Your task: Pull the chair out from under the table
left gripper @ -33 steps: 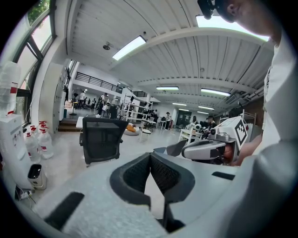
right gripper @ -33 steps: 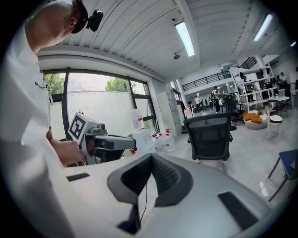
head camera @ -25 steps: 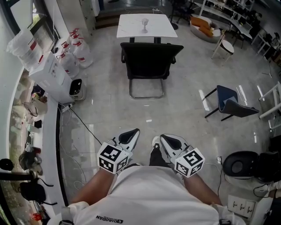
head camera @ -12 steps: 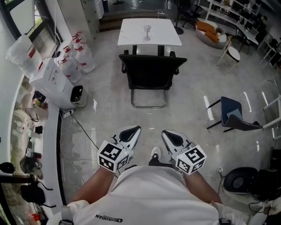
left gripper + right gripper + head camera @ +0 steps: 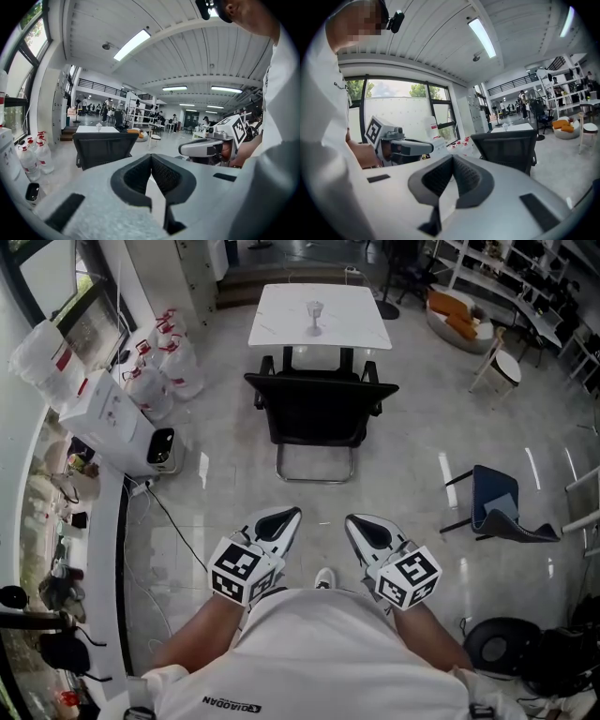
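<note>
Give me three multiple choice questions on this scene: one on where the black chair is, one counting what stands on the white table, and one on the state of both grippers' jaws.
1. Where is the black chair?
A. Upright at the near side of the white table
B. On top of the table
C. Lying on its side

2. How many things stand on the table?
A. None
B. One
C. Three

3. How do the jaws of the left gripper and the right gripper stand?
A. Both shut, empty
B. Both clamped on the chair
C. Both wide open

Answers:
1 A, the chair stands upright against the table's near side.
2 B, only a glass stands there.
3 A, each gripper view shows its pads together with nothing between.
</note>
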{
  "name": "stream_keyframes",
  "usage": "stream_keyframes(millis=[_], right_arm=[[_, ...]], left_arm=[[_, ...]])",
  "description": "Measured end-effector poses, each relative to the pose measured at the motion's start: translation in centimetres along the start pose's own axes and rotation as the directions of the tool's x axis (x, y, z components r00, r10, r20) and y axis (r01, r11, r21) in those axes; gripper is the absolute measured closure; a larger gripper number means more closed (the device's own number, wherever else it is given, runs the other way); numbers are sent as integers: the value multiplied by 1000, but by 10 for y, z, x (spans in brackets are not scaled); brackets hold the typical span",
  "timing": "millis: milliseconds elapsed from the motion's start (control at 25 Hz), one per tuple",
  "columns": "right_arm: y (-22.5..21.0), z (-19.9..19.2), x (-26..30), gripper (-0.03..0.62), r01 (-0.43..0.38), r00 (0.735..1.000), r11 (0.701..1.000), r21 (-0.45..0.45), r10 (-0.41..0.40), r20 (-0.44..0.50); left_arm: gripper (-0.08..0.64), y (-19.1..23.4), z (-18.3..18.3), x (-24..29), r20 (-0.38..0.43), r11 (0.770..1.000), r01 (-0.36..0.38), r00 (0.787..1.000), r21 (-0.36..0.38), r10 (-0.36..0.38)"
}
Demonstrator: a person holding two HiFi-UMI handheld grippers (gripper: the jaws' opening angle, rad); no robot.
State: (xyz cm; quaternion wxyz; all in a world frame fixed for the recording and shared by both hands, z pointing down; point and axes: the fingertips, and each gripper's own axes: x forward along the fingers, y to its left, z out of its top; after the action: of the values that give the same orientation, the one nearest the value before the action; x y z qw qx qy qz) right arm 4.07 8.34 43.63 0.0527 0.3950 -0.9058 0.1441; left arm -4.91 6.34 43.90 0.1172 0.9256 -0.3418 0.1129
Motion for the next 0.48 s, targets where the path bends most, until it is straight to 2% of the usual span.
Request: stream_keyframes(millis=[480], right_arm=[[-64, 10, 18, 586, -46, 999, 999, 5, 46, -11]], left_arm=[[551, 20, 13, 60, -5, 998, -49, 999, -39, 49]])
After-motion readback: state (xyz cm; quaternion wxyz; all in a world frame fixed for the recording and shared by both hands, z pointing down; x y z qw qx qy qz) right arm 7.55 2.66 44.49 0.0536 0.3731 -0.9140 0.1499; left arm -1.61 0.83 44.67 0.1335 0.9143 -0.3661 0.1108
